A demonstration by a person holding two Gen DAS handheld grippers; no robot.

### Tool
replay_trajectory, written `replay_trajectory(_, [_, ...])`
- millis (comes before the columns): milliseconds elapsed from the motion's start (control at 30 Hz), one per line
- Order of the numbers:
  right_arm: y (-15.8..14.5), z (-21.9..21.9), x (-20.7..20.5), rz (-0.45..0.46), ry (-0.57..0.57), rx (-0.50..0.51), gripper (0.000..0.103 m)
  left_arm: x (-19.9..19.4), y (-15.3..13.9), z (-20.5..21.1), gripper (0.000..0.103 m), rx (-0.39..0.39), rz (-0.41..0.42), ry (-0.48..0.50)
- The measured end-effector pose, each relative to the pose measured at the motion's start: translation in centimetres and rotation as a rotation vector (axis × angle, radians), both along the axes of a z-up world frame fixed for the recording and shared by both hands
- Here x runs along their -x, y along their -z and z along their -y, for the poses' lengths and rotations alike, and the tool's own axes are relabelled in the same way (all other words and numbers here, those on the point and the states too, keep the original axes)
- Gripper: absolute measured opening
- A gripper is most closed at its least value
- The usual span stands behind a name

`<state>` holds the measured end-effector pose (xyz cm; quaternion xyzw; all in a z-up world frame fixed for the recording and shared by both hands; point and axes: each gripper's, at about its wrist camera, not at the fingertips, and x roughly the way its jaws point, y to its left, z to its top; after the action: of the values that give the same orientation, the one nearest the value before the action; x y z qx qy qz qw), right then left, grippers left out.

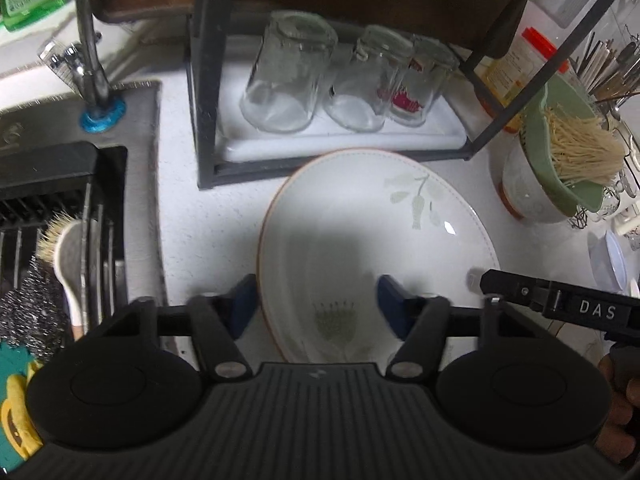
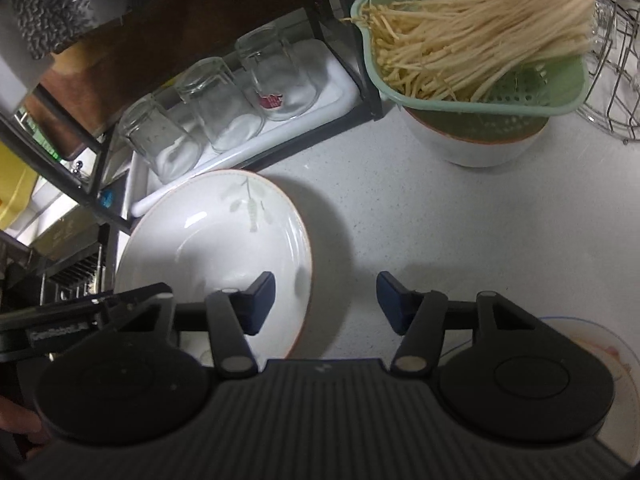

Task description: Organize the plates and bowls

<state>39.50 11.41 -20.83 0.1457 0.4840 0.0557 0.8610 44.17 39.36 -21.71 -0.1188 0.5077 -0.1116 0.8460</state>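
Note:
A white plate with an orange rim and pale leaf prints lies on the speckled counter in front of the glass rack. My left gripper straddles its left rim, one blue pad just outside the rim and the other over the plate's inside, neither pressing. My right gripper straddles the right rim of the plate the same way, its left pad above the plate and its right pad over bare counter. Both are open. A white bowl with an orange rim stands at the back right under a colander.
A black-framed rack holds three upturned glasses on a white tray. A green colander of enoki mushrooms sits in the bowl. The sink, faucet and brush lie left. A second plate lies near right, by a wire rack.

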Motion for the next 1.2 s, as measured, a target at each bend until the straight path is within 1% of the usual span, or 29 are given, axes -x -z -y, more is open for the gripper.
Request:
replay_trajectory(100, [0.3,-0.2,-0.1,-0.012,-0.002,-0.007,0.047,-0.3,0.4,-0.1,0.06,-0.001,0.001,-0.006])
replay_trajectory(200, [0.5,-0.3,-0.3,-0.012,-0.009,-0.028,0.034,-0.6,0.4,-0.1,0.052,-0.017,0.009,0.003])
replay_trajectory(267, [0.6,-0.5,-0.3,-0.004,-0.019,-0.04,0.032,-0.9,0.6,-0.2,0.048,-0.01,0.014,0.001])
replay_trajectory(333, [0.8,-0.8,-0.3,-0.004,-0.029,-0.046,0.027,-1.1,0.6,-0.4,0.046,-0.004,0.018,-0.002])
replay_trajectory(433, [1.2,-1.1,-0.6,-0.02,-0.03,-0.051,0.025,-1.3,0.6,-0.5,0.045,0.004,0.023,0.008])
replay_trajectory(500, [1.3,-1.3,-0.6,-0.022,-0.029,-0.044,0.025,-1.4,0.7,-0.5,0.045,-0.004,0.032,0.041])
replay_trajectory(567, [1.3,-1.2,-0.7,-0.023,-0.03,-0.054,0.025,-1.5,0.7,-0.9,0.045,0.01,0.028,0.053])
replay_trajectory(667, [1.2,-1.1,-0.5,-0.027,-0.047,-0.061,0.025,-1.3,0.7,-1.3,0.045,0.052,0.008,0.042])
replay_trajectory(800, [1.1,-0.8,-0.2,-0.043,-0.065,-0.061,0.025,-0.7,0.5,-1.3,0.045,0.065,-0.026,0.032])
replay_trajectory(933, [0.7,-0.3,0.5,-0.04,-0.064,-0.078,0.025,0.6,0.4,-1.7,0.045,0.127,-0.074,0.004])
replay_trajectory(1100, [-0.6,0.1,1.2,-0.013,-0.082,-0.091,0.024,2.4,-0.2,-1.7,0.045,0.146,-0.105,-0.021])
replay_trajectory(1200, [-1.3,0.7,1.7,-0.005,-0.087,-0.101,0.024,3.5,-0.8,-1.4,0.045,0.15,-0.101,-0.024])
